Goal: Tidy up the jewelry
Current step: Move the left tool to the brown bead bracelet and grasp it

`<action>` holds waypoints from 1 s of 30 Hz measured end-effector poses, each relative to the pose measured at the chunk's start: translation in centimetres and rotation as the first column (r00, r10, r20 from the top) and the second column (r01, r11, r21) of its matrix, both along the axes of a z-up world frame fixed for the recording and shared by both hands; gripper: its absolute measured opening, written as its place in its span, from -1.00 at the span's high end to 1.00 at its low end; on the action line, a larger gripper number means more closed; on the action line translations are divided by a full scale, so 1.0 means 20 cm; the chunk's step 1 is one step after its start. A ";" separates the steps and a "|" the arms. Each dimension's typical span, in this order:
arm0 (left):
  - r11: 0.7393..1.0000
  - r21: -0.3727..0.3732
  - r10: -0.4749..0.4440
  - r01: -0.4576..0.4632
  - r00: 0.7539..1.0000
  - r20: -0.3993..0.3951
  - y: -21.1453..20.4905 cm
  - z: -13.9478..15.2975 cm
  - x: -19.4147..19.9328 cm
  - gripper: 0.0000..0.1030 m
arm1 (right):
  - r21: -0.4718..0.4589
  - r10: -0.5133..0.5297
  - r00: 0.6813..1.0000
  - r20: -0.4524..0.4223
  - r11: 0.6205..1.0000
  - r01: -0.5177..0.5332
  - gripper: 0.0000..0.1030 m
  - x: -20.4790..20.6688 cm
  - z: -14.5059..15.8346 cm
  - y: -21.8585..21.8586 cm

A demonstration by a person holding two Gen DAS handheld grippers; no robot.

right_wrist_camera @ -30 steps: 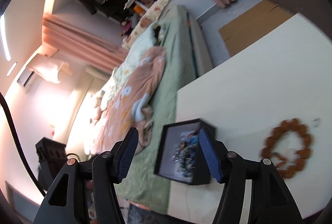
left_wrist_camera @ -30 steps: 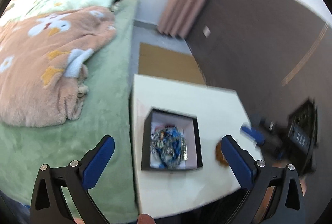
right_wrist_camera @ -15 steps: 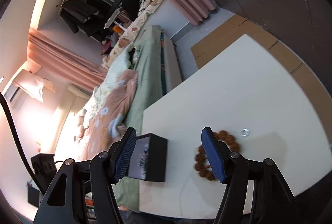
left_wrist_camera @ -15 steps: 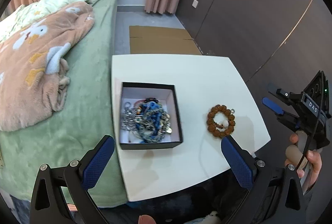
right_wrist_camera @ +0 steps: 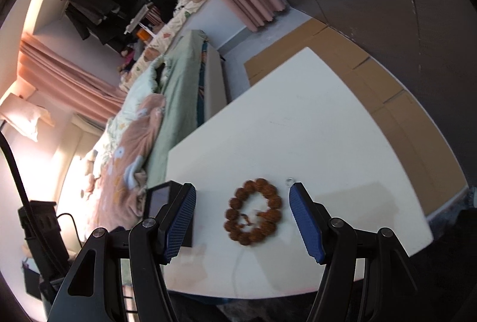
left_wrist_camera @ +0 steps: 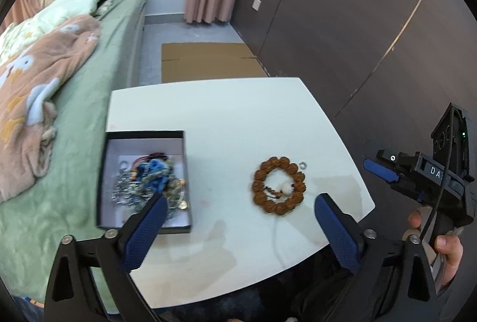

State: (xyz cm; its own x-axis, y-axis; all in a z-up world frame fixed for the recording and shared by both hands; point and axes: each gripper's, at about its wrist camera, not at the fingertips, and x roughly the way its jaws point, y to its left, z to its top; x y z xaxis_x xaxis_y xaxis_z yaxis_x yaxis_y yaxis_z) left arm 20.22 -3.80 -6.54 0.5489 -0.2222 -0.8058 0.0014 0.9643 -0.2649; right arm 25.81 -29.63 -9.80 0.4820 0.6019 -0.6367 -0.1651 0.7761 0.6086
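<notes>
A brown bead bracelet [left_wrist_camera: 278, 185] lies on the white table [left_wrist_camera: 238, 119], with a small silver ring [left_wrist_camera: 303, 164] just beyond it. A black box [left_wrist_camera: 144, 179] with a tangle of blue and silver jewelry stands at the table's left side. My left gripper [left_wrist_camera: 238, 208] is open and empty, held above the table's near edge between box and bracelet. My right gripper [right_wrist_camera: 243, 203] is open and empty, held above the bracelet [right_wrist_camera: 254, 212], which shows between its fingers. The ring [right_wrist_camera: 289, 180] and part of the box [right_wrist_camera: 162, 203] show in the right wrist view.
A bed with a green cover [left_wrist_camera: 89, 89] and a pink blanket [left_wrist_camera: 35, 77] runs along the table's left side. Flat cardboard [left_wrist_camera: 208, 61] lies on the floor beyond the table. A dark wall [left_wrist_camera: 342, 24] stands to the right. The right gripper's body [left_wrist_camera: 432, 176] is off the table's right edge.
Both grippers have swung right, away from the box. The bracelet has come into the left wrist view and now lies between the right gripper's fingers. Both grippers stayed open.
</notes>
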 end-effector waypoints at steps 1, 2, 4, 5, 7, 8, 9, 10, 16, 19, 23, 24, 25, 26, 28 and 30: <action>1.000 -0.004 -0.008 0.008 1.000 -0.011 -0.02 -0.02 0.02 -0.81 | -0.004 -0.002 1.000 -0.005 1.000 0.002 -0.28 0.00 -0.01 -0.01; 1.000 -0.010 -0.014 0.013 1.000 -0.018 -0.04 -0.03 0.04 -0.75 | -0.010 -0.006 1.000 -0.016 1.000 0.006 -0.28 0.01 -0.02 -0.03; 0.999 -0.024 -0.032 0.031 0.999 -0.029 -0.07 -0.07 0.07 -0.57 | -0.023 -0.017 0.999 -0.037 1.000 0.016 -0.28 0.01 -0.04 -0.05; 0.999 -0.024 -0.044 0.043 0.998 -0.038 -0.10 -0.09 0.09 -0.43 | -0.027 -0.021 0.999 -0.045 0.999 0.019 -0.28 0.02 -0.05 -0.06; 0.998 -0.010 -0.055 0.055 0.997 -0.059 -0.14 -0.13 0.13 -0.39 | -0.037 -0.027 0.998 -0.059 0.999 0.025 -0.28 0.02 -0.07 -0.08; 0.998 -0.006 -0.062 0.062 0.996 -0.069 -0.17 -0.16 0.15 -0.39 | -0.047 -0.031 0.997 -0.067 0.999 0.028 -0.28 0.02 -0.08 -0.09; 0.998 -0.009 -0.067 0.066 0.995 -0.074 -0.18 -0.18 0.16 -0.35 | -0.052 -0.033 0.997 -0.072 0.998 0.029 -0.28 0.03 -0.08 -0.10; 0.997 -0.011 -0.071 0.070 0.994 -0.077 -0.19 -0.20 0.18 -0.32 | -0.056 -0.034 0.996 -0.077 0.998 0.030 -0.28 0.03 -0.09 -0.11; 0.995 0.040 -0.083 0.088 0.990 -0.110 -0.27 -0.31 0.29 -0.07 | -0.092 -0.048 0.993 -0.105 0.995 0.038 -0.28 0.05 -0.13 -0.15; 0.994 0.068 -0.080 0.088 0.991 -0.111 -0.28 -0.35 0.33 -0.05 | -0.098 -0.056 0.991 -0.118 0.994 0.044 -0.28 0.07 -0.15 -0.18; 0.990 0.106 -0.083 0.096 0.989 -0.119 -0.31 -0.41 0.37 -0.04 | -0.113 -0.060 0.990 -0.130 0.993 0.046 -0.28 0.09 -0.16 -0.18; 0.988 0.116 -0.083 0.097 0.989 -0.120 -0.31 -0.43 0.37 -0.04 | -0.119 -0.060 0.989 -0.133 0.992 0.045 -0.28 0.10 -0.17 -0.17; 0.988 0.120 -0.083 0.098 0.989 -0.124 -0.31 -0.44 0.38 -0.03 | -0.125 -0.059 0.989 -0.136 0.991 0.042 -0.27 0.11 -0.17 -0.17; 0.988 0.116 -0.084 0.099 0.988 -0.128 -0.31 -0.46 0.39 0.02 | -0.136 -0.057 0.989 -0.138 0.990 0.038 -0.28 0.11 -0.18 -0.16; 0.989 0.113 -0.085 0.101 0.987 -0.139 -0.31 -0.49 0.40 0.20 | -0.151 -0.053 0.989 -0.140 0.988 0.031 -0.27 0.13 -0.18 -0.14; 0.987 0.117 -0.095 0.113 0.984 -0.150 -0.32 -0.52 0.41 0.39 | -0.164 -0.040 0.989 -0.144 0.986 0.015 -0.27 0.14 -0.19 -0.11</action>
State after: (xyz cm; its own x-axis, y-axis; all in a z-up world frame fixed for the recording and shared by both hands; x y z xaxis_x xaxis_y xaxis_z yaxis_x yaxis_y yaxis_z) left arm 28.44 -10.21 -16.94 0.4045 -0.1649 -0.8995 0.0736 0.9863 -0.1477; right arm 28.64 -31.82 -13.68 0.3913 0.4726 -0.7897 -0.0608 0.8695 0.4902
